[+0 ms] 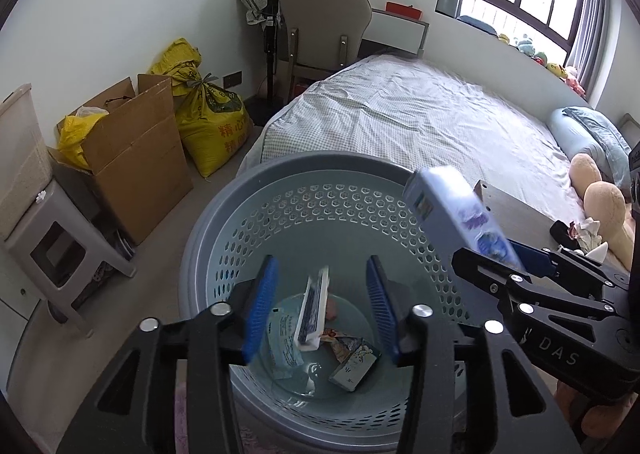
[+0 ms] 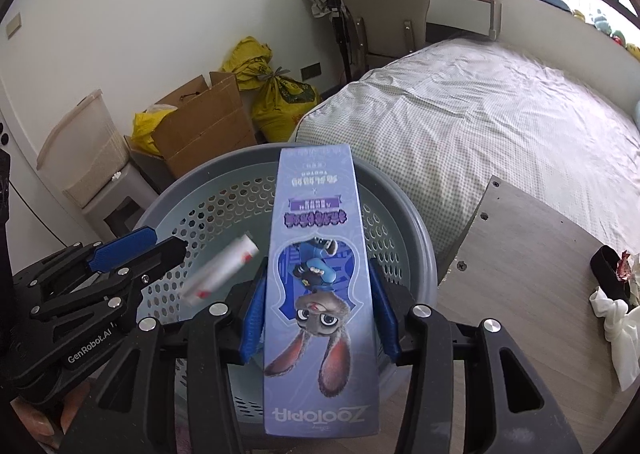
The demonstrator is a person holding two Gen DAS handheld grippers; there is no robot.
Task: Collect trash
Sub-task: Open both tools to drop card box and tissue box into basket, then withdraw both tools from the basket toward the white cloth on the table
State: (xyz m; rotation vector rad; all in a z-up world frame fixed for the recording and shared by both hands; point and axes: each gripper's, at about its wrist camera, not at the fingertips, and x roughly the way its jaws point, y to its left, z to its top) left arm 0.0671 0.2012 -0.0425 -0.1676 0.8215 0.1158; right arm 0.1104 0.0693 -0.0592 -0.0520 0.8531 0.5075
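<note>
A grey perforated basket [image 1: 304, 166] [image 2: 224, 170] stands below both grippers, with a blue packet [image 1: 286, 338] and a small carton [image 1: 354, 368] on its bottom. My left gripper [image 1: 322, 262] [image 2: 168, 240] is open over it. A white tube-like item [image 1: 314, 306] [image 2: 220, 274] hangs free between and below its fingers, blurred, touching neither pad. My right gripper [image 2: 318, 274] [image 1: 492, 254] holds a long lilac Zootopia box [image 2: 320, 294] [image 1: 460, 214] over the basket's right rim. Its blue pads sit against the box's sides with no gap showing.
A bed [image 2: 480, 114] lies to the right. A wooden board [image 2: 520, 274] beside it carries a crumpled wrapper [image 2: 624, 266], a black item and white tissue. A cardboard box [image 1: 136, 158], yellow sacks [image 1: 212, 122], a grey stool [image 1: 52, 246] and a chair [image 1: 324, 26] line the wall.
</note>
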